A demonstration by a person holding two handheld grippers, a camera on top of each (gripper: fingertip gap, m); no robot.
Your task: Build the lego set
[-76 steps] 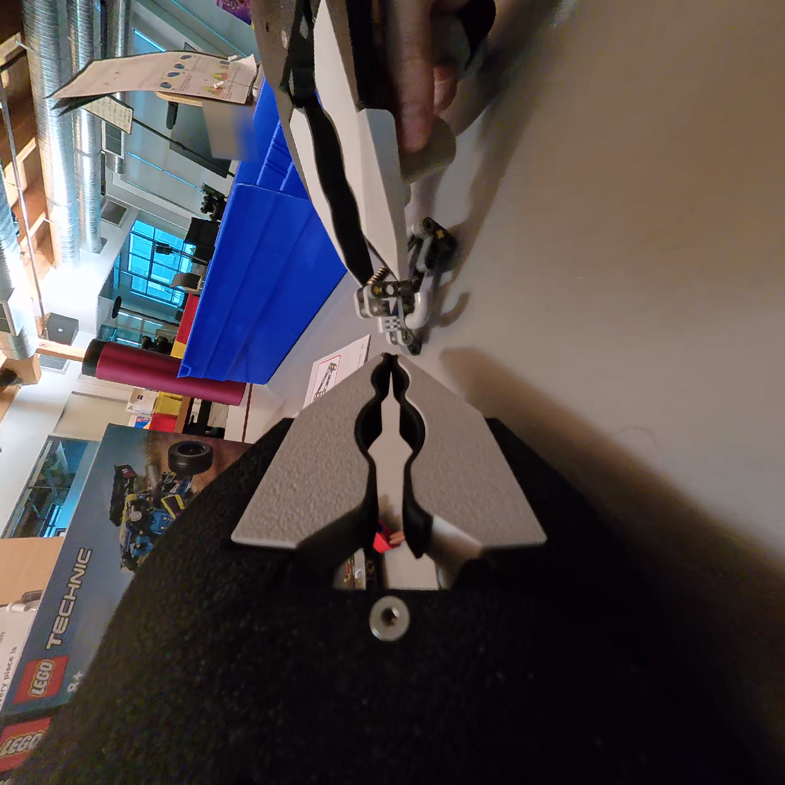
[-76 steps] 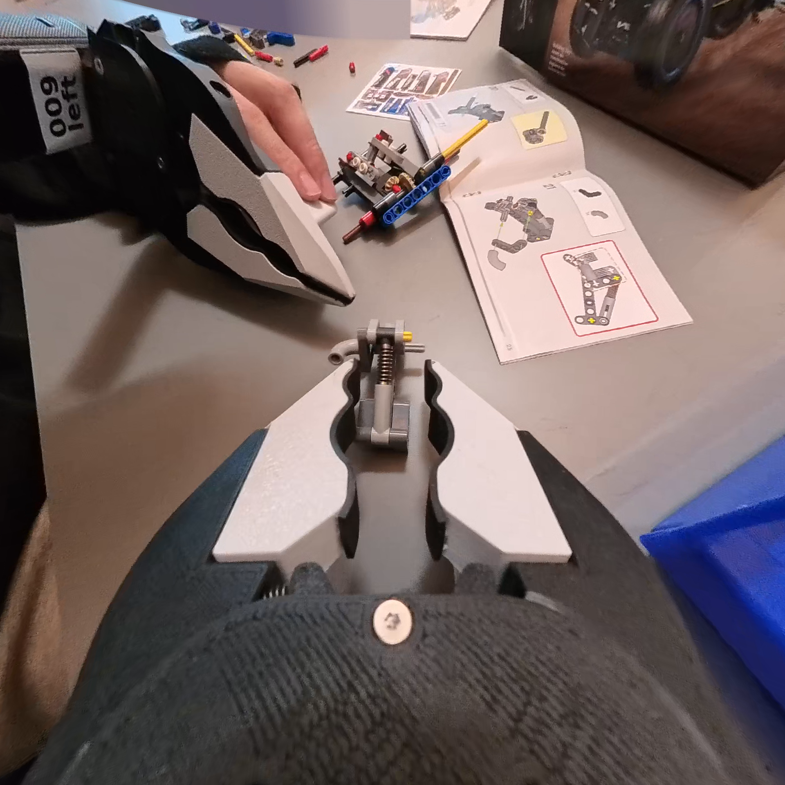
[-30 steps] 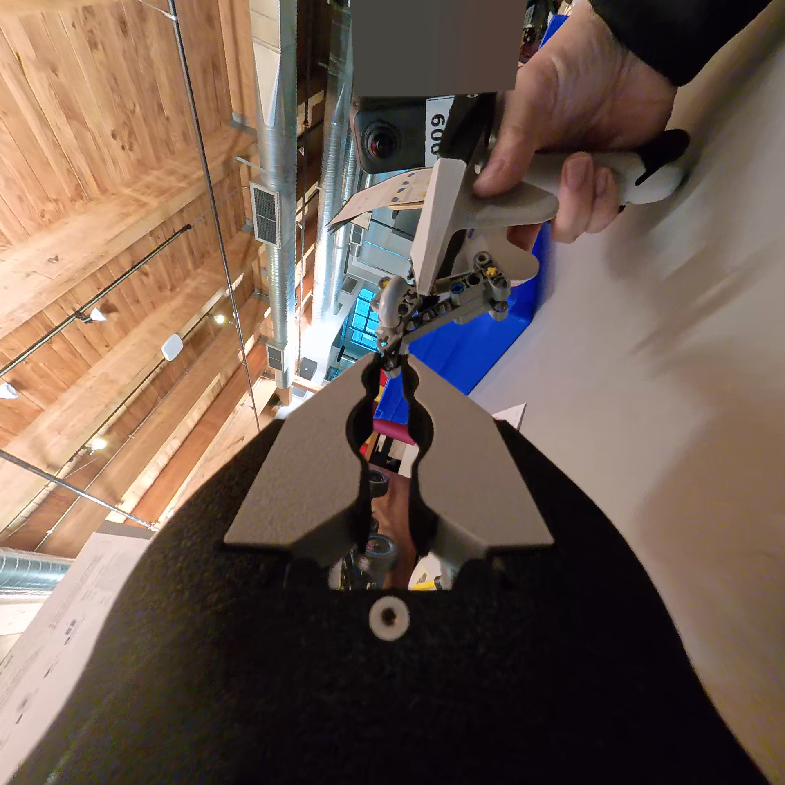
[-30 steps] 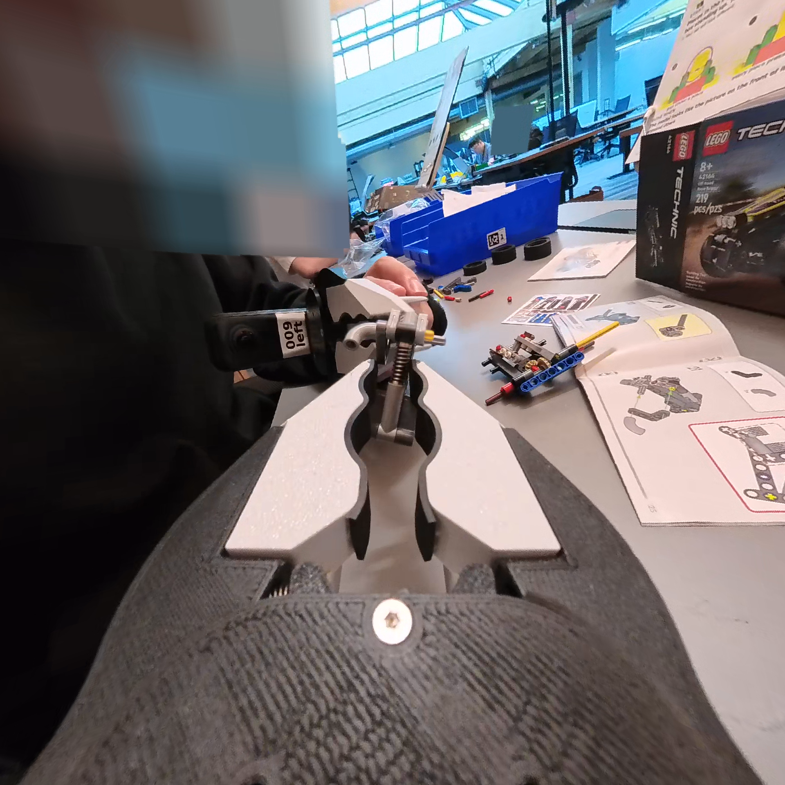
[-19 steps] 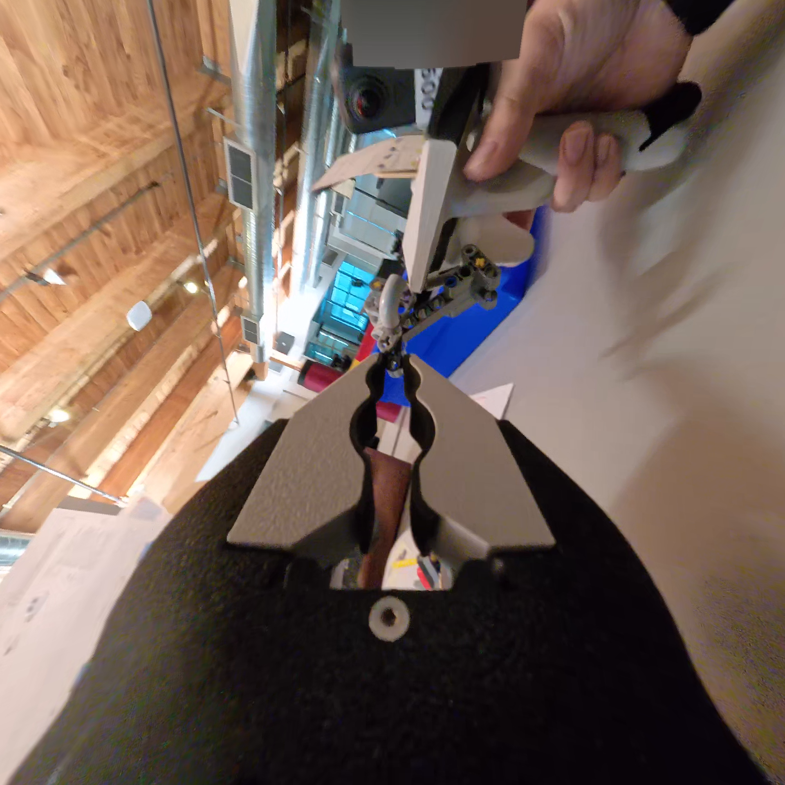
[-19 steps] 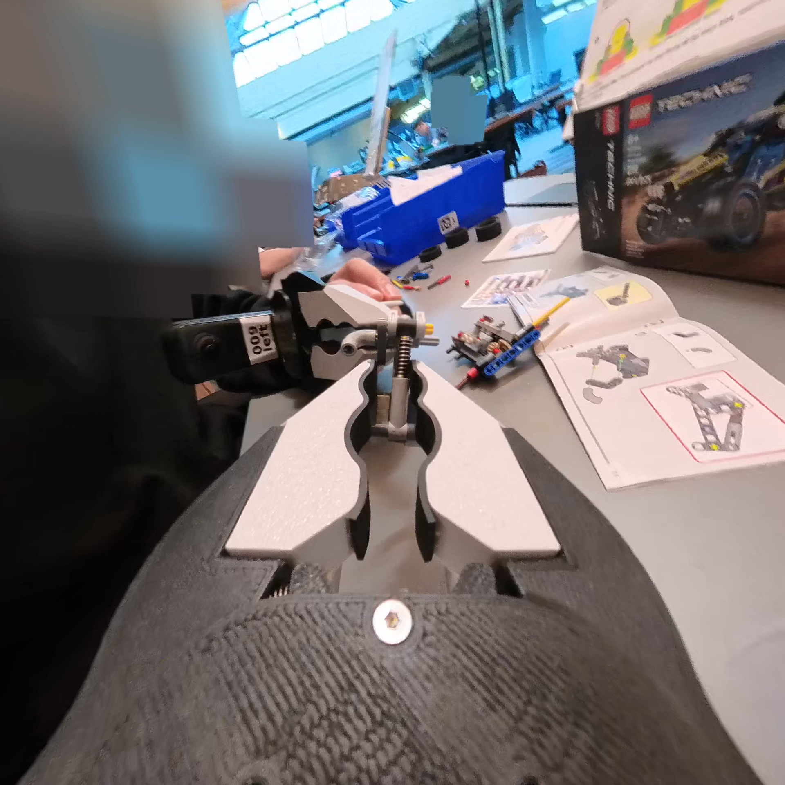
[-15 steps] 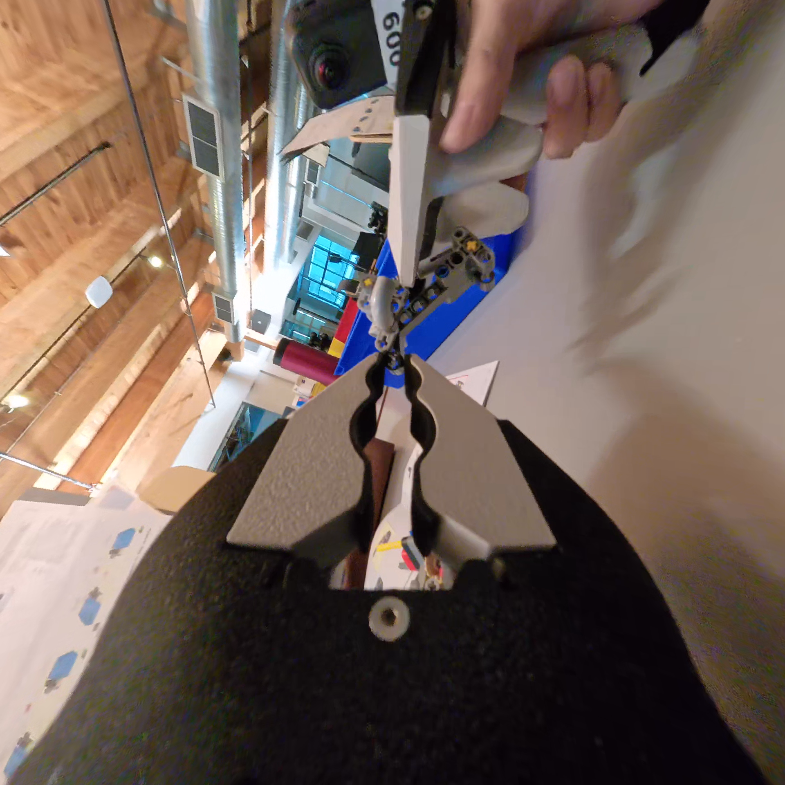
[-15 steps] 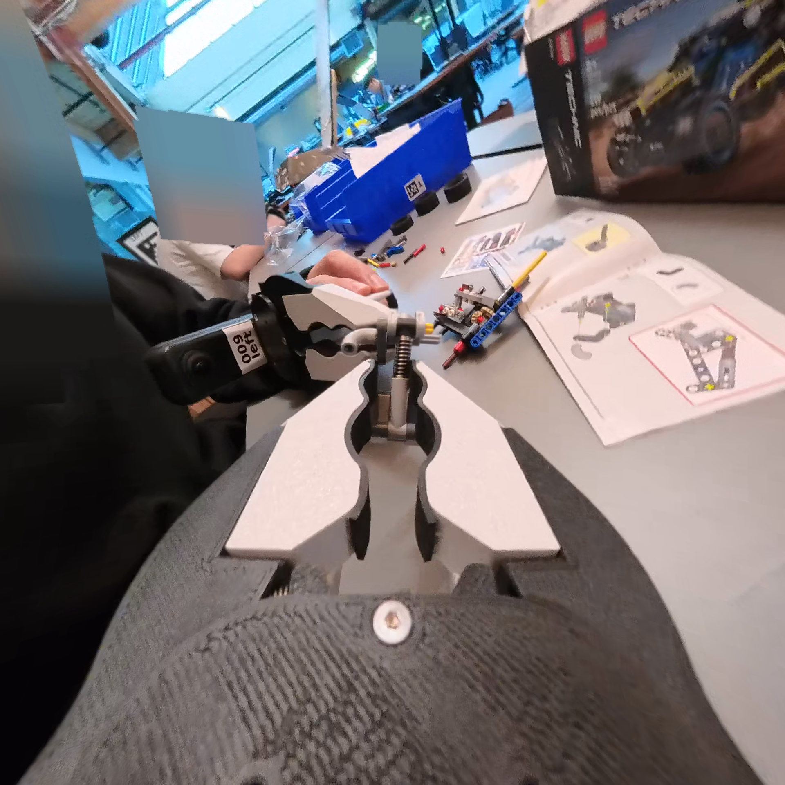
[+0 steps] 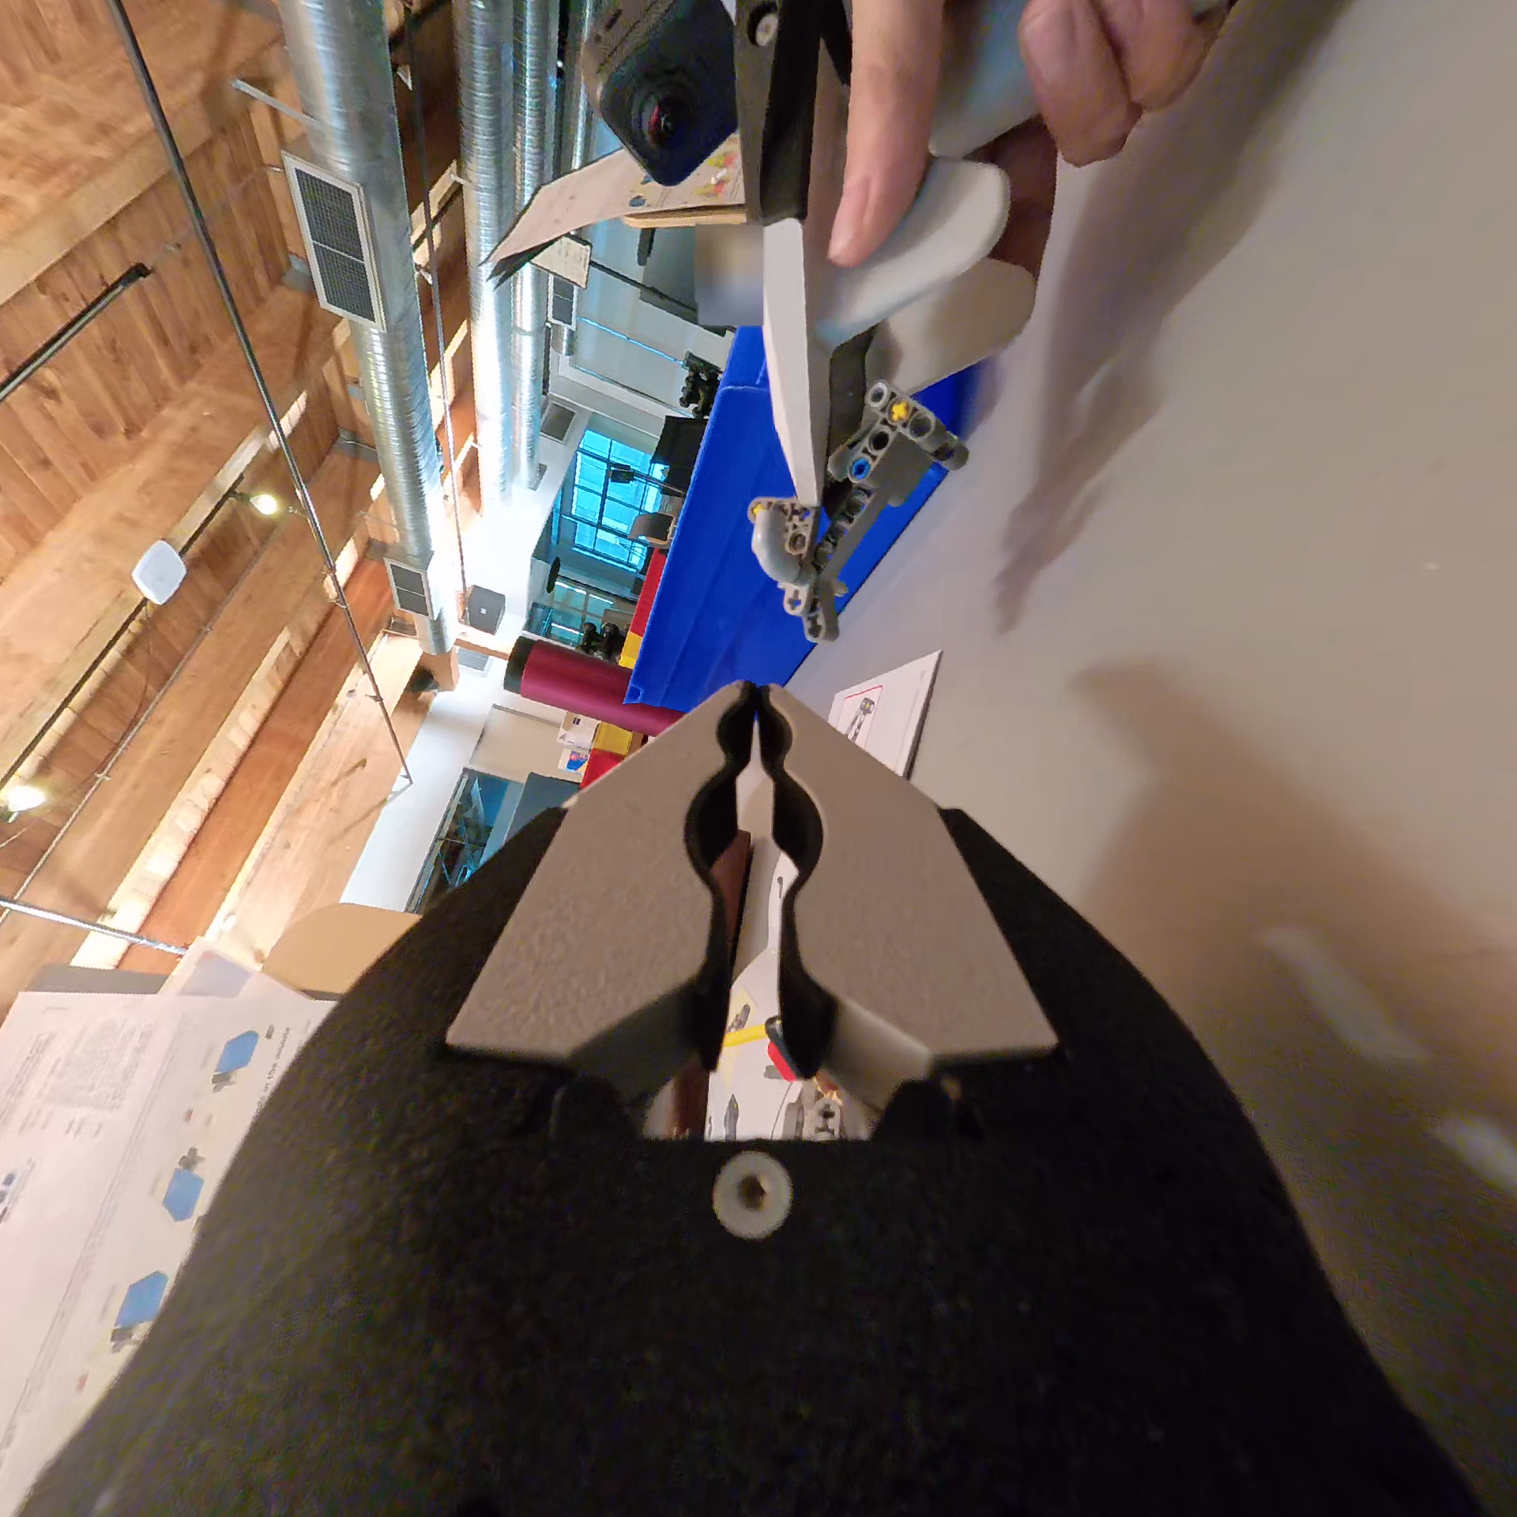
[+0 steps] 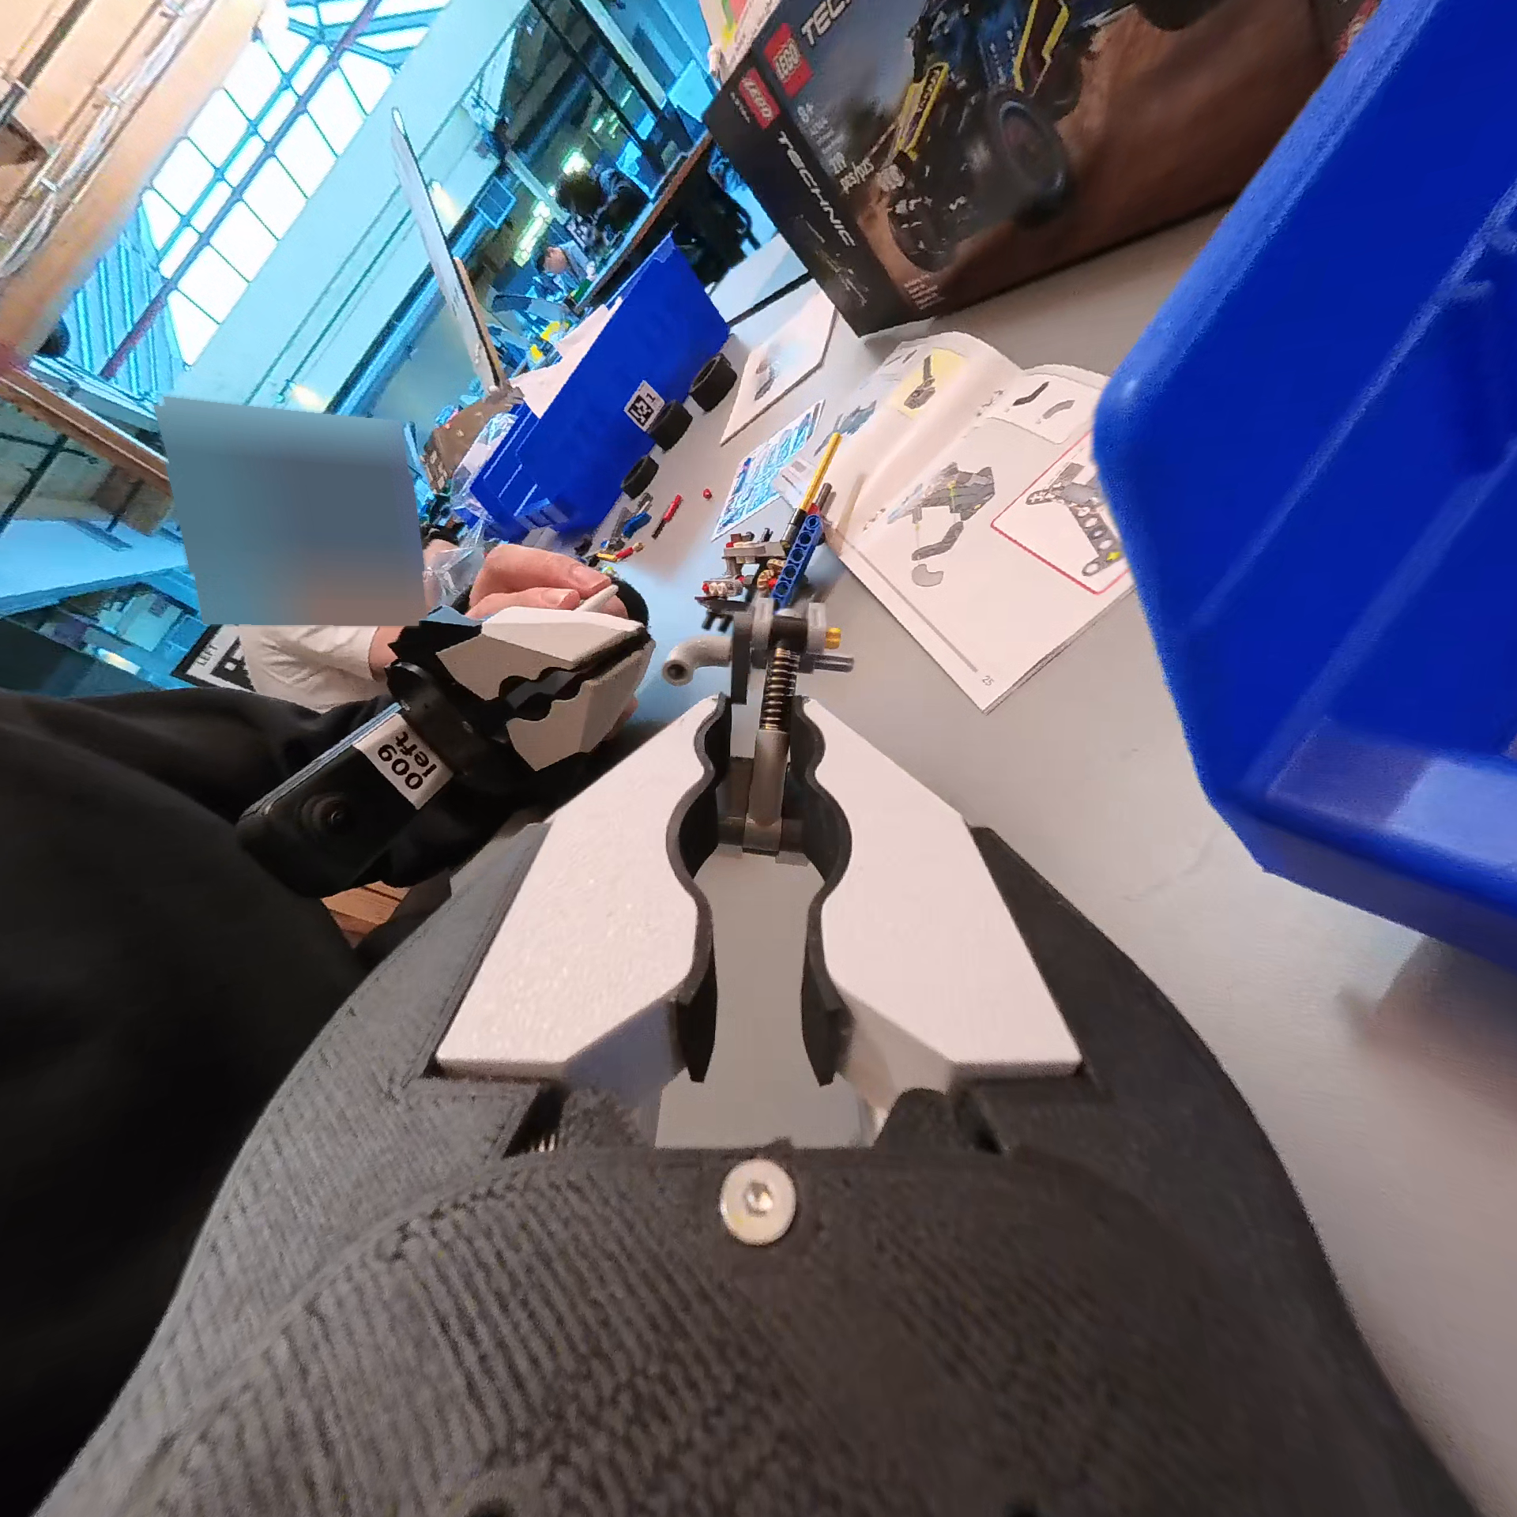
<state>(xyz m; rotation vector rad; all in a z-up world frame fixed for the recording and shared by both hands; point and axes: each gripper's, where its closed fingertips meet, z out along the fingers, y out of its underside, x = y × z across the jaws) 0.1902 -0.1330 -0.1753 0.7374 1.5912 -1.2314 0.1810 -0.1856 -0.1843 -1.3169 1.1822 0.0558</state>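
My right gripper (image 10: 763, 714) is shut on a grey Lego shock-absorber assembly (image 10: 776, 665) with a metal spring, a yellow pin and a curved grey elbow piece, held above the table. The same assembly (image 9: 854, 492) shows in the left wrist view, hanging from the right gripper (image 9: 808, 492) that a hand holds. My left gripper (image 9: 751, 698) is shut and empty, a short way below the assembly and apart from it. It also shows in the right wrist view (image 10: 636, 653), left of the assembly.
An open instruction booklet (image 10: 985, 509) and a partly built chassis with a blue beam (image 10: 767, 566) lie on the grey table (image 10: 1108, 821). A blue bin (image 10: 1330, 410) stands close on the right. Farther off are the set's box (image 10: 985, 123), another blue bin (image 10: 607, 410), tyres (image 10: 712, 379) and loose small parts. The gap from one gripper's tips to the other's is roughly 6 cm.
My left gripper has drawn back from the assembly's tip, which it touched half a second ago. The right gripper has tilted and moved nearer the blue bin, still holding the assembly.
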